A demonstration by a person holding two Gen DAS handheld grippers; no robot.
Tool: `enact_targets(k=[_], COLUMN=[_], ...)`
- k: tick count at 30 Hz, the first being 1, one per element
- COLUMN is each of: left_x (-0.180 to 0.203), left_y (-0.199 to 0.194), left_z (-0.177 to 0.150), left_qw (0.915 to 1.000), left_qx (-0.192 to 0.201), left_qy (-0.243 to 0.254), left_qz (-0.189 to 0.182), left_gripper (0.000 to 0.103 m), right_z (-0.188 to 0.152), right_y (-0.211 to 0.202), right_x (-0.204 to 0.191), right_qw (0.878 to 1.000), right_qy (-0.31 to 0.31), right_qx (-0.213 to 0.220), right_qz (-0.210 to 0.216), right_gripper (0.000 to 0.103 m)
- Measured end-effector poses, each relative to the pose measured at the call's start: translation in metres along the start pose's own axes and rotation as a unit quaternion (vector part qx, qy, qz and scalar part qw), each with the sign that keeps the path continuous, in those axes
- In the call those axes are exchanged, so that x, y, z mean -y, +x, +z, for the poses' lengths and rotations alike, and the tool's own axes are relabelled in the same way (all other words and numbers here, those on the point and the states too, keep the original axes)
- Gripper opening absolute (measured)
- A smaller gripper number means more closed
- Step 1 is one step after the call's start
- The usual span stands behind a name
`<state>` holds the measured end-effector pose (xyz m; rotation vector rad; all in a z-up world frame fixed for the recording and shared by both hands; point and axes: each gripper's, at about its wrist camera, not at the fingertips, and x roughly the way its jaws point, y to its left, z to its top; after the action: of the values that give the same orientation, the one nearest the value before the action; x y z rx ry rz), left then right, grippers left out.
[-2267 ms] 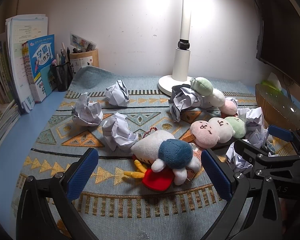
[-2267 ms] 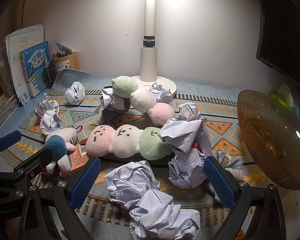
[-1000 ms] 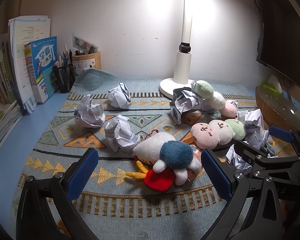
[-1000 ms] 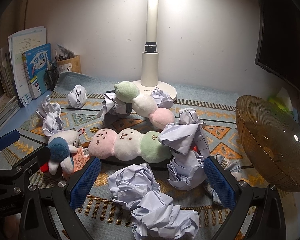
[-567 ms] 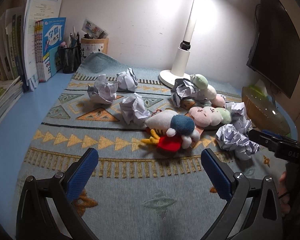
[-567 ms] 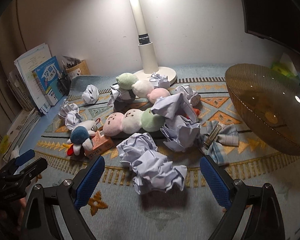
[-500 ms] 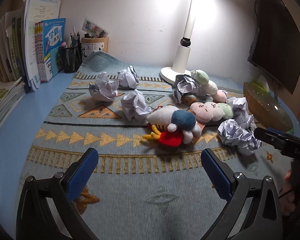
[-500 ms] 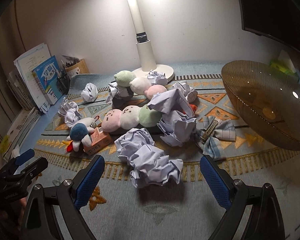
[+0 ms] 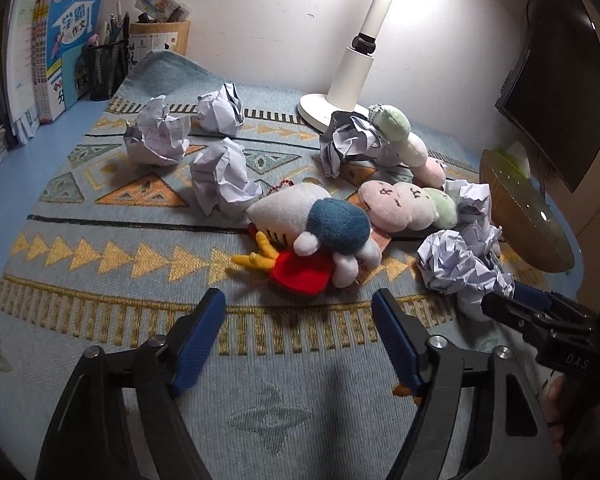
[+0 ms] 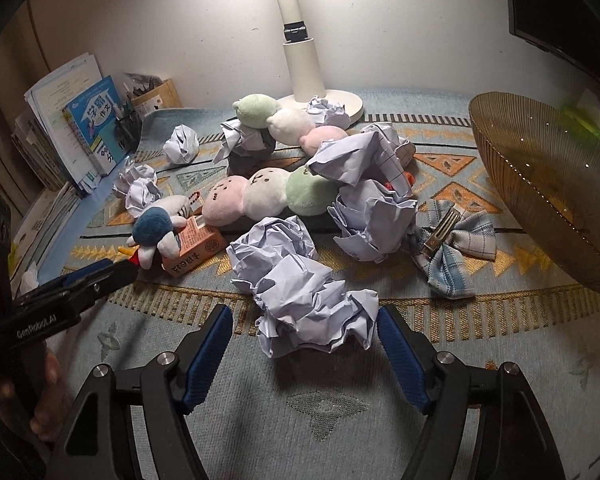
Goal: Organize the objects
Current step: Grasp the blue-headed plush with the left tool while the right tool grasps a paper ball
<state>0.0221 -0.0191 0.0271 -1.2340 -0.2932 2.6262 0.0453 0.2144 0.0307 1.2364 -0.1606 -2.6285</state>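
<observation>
Landmark: white desk lamp (image 9: 350, 80), round base at the back of the bench (image 9: 4, 176), on a grey-blue woven mat with orange triangle pattern (image 9: 112, 256).

- Left hand-held gripper (image 9: 300, 340): black frame, blue pads; jaws have just been closing and stand apart over bare mat, nothing between them. It sits well in front of the lamp, just short of the plush toy.
- Right hand-held gripper (image 10: 304, 354): same build; jaws have just been closing and stand apart, the near edge of a large crumpled white paper wad (image 10: 300, 292) between the pads; contact cannot be told.
- White plush toy with blue head, red foot and yellow toes (image 9: 316, 236): lying in front of the lamp, touching an orange carton (image 10: 194, 250).
- Pink-white-green plush dumpling stick (image 10: 268, 196): lying in front of the lamp; a second one (image 10: 288, 124) lies just beside the lamp base.
- Crumpled paper balls: three left of the lamp (image 9: 158, 138), (image 9: 220, 110), (image 9: 222, 176); one against the rear dumpling stick (image 9: 346, 140); a heap right of the front stick (image 10: 370, 200).
- Blue-and-white plaid bow hair clip (image 10: 452, 250): front right of the lamp, beside the heap.
- Amber ribbed glass bowl (image 10: 540, 184): far right of the lamp, tilted.
- Upright books (image 9: 64, 52), black mesh pen holder (image 9: 106, 68) and wooden pen box (image 9: 160, 40): far left of the lamp, by the wall.
- Dark monitor (image 9: 560, 92): right of the lamp.
</observation>
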Motion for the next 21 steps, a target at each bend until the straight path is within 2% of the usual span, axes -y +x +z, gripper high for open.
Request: enact_targets(k=[3,5,6,7,9,11,14,15,17,21], left_x=[0.002,0.006,0.009,0.011,0.015,0.019,0.019,0.020,0.024,0.029], left_y=[0.011,0.016,0.019,0.020,0.019,0.021,0.034,0.036,0.035,0.027], left_z=[0.009,0.013,0.015,0.018,0.024,0.032,0.043,0.045,0.048,0.044], left_qw=[0.9997,0.9998,0.9998,0.9998,0.9999,0.9999,0.9999,0.9996,0.9991,0.9990], left_qx=[-0.015,-0.016,-0.016,-0.014,-0.006,-0.002,-0.014,-0.009,0.000,0.008], left_qy=[-0.004,0.002,0.003,0.003,0.005,0.010,0.001,0.004,0.018,0.032], left_qz=[-0.016,-0.014,-0.012,-0.013,-0.013,0.006,0.010,0.025,0.038,0.031], left_gripper=[0.065,0.065,0.065,0.065,0.065,0.065,0.064,0.056,0.054,0.048], right_z=[0.001,0.001,0.001,0.000,0.000,0.000,-0.001,-0.001,-0.002,0.001], right_y=[0.007,0.010,0.010,0.010,0.005,0.002,-0.002,-0.004,-0.011,-0.033], right_x=[0.004,0.004,0.004,0.003,0.001,0.000,0.000,0.001,0.003,0.006], right_qw=[1.000,1.000,1.000,1.000,1.000,1.000,1.000,1.000,0.999,0.998], right_qy=[0.006,0.005,0.000,-0.005,-0.012,-0.013,-0.015,-0.014,-0.008,-0.004], right_qx=[-0.008,-0.012,-0.013,-0.010,-0.002,0.003,0.003,0.004,0.013,0.032], right_qz=[0.003,0.005,0.003,0.001,-0.001,0.003,0.014,0.017,0.033,0.047], right_gripper=[0.074,0.073,0.069,0.057,0.055,0.054,0.054,0.054,0.054,0.054])
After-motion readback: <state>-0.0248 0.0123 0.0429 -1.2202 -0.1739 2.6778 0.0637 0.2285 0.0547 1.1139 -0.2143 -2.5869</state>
